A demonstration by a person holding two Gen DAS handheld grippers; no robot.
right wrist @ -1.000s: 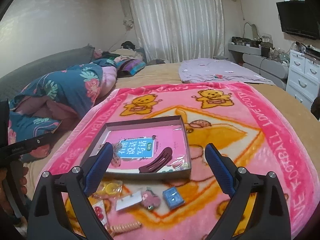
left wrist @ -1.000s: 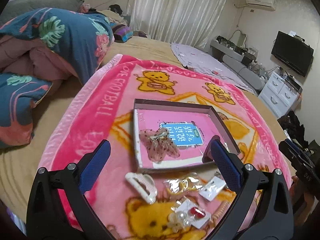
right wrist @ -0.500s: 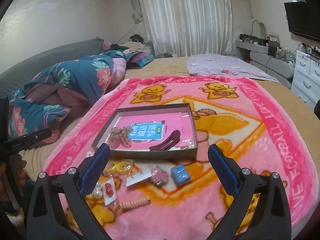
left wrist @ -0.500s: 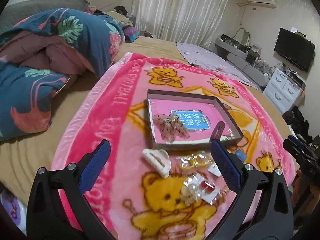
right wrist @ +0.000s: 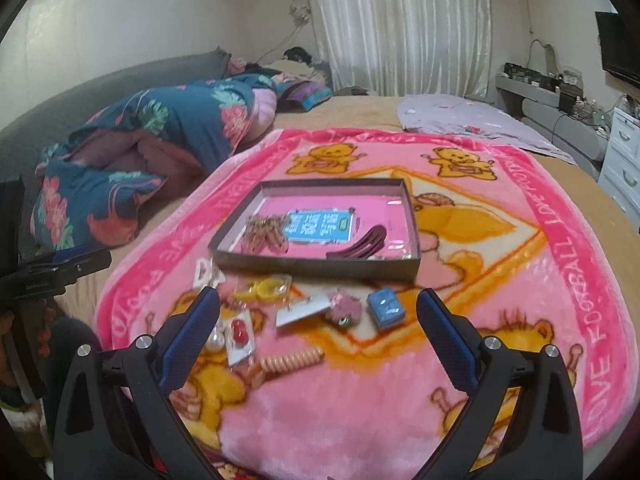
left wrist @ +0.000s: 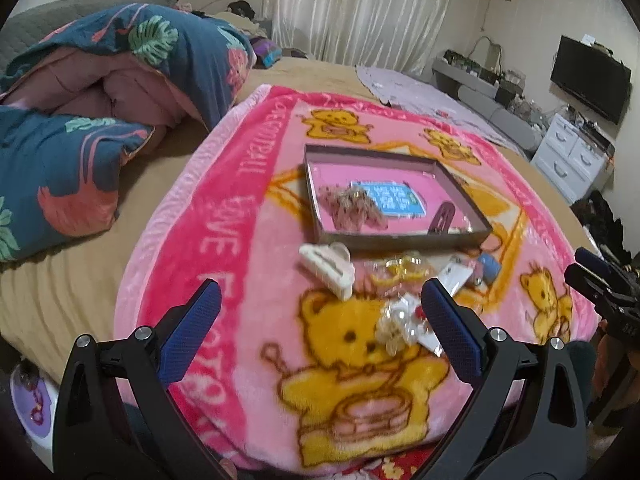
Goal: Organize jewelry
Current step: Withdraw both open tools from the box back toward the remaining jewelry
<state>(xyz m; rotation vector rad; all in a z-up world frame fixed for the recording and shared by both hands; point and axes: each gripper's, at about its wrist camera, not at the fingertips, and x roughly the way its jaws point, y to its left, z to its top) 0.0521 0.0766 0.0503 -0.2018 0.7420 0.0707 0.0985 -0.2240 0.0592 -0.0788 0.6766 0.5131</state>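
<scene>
Item: loose jewelry on a pink bear blanket spread over the bed.

Tray: shallow box, beyond the fingertips of both tools. Contents: a beaded pink hair piece at its left, a dark maroon clip at its right.

Loose pieces, all just short of the tray's near wall:
- white claw clip, ahead of and between the left gripper's fingers;
- yellow rings in a clear packet, just right of the claw clip;
- pearl and red studs on a card, beside the right gripper's left finger;
- coiled peach hair tie, nearest, between the right fingers;
- white card, pink fuzzy piece and small blue box, ahead of the right fingers.

Condition of tools: both pairs of fingers spread wide, holding nothing, hovering above the blanket.

Handling note (judgement): step is choosing and grasping the next loose piece. Take one at a time; the claw clip suits the left. Descend squarely, straddle it across the narrow width, close gently. Plush pile may snag; packets may slip, so pinch at an edge.
</scene>
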